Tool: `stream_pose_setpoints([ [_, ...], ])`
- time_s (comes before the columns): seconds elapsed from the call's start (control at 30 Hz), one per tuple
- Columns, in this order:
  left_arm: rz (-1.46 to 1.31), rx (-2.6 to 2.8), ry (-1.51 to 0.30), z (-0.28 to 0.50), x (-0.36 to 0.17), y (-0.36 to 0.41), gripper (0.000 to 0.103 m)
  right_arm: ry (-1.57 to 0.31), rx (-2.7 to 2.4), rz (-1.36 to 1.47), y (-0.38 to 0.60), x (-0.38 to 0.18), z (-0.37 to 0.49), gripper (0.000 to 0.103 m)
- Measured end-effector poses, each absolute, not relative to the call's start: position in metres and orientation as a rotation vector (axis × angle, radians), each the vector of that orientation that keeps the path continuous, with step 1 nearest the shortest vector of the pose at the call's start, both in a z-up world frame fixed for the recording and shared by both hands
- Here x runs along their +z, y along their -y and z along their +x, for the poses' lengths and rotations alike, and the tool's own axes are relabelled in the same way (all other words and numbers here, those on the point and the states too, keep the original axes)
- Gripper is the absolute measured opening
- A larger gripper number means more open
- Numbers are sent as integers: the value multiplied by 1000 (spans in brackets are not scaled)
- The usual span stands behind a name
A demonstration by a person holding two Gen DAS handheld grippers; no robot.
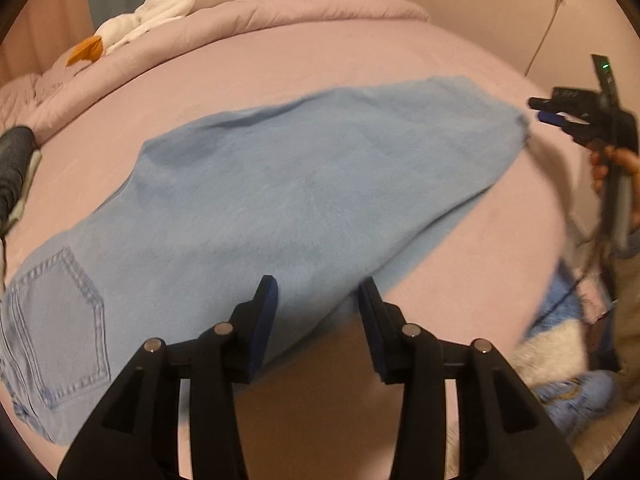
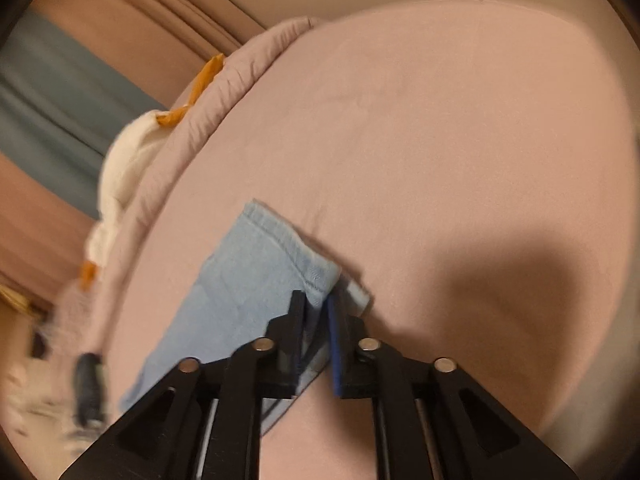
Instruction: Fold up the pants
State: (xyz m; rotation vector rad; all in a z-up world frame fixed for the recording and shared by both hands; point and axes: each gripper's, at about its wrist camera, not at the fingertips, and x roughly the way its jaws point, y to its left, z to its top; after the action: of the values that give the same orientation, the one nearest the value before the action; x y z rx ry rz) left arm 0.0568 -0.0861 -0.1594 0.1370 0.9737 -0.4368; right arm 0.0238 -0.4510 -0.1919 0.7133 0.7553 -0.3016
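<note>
Light blue jeans [image 1: 300, 184] lie flat across the pink bed sheet [image 1: 280, 64], back pocket [image 1: 68, 320] at the lower left and leg end at the upper right. My left gripper [image 1: 317, 284] hovers over the near edge of the jeans, jaws open with nothing gripped. In the left wrist view my right gripper [image 1: 538, 109] sits at the far leg end, held by a hand [image 1: 616, 160]. The right wrist view shows the hem of the jeans [image 2: 240, 288] resting on the sheet [image 2: 400, 140]. Its corner reaches into my right gripper [image 2: 316, 298], whose jaws stand slightly apart.
A white plush goose [image 1: 180, 4] with orange beak and feet lies on the rolled pink quilt [image 1: 280, 12] at the back; it also shows as the goose [image 2: 120, 168]. A dark object [image 1: 12, 160] sits at the bed's left edge. Fluffy blue-and-white footwear [image 1: 560, 360] is on the floor at right.
</note>
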Motion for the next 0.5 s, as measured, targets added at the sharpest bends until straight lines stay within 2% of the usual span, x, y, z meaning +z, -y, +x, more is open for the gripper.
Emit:
stream_pose_setpoints([
  [0.03, 98, -443, -970, 54, -155, 77, 42, -735, -316, 643, 443, -181, 23, 25],
  [0.2, -39, -291, -943, 58, -143, 22, 42, -754, -27, 375, 364, -155, 41, 26],
  [0.3, -167, -166, -934, 59, -143, -26, 42, -805, 170, 271, 304, -158, 53, 25],
  [0.4, -182, -45, -936, 52, -147, -58, 42, -829, 339, 159, 242, -164, 59, 25],
  [0.5, -224, 30, -1014, 37, -166, -90, 42, -893, 491, 24, 188, -176, 57, 25],
])
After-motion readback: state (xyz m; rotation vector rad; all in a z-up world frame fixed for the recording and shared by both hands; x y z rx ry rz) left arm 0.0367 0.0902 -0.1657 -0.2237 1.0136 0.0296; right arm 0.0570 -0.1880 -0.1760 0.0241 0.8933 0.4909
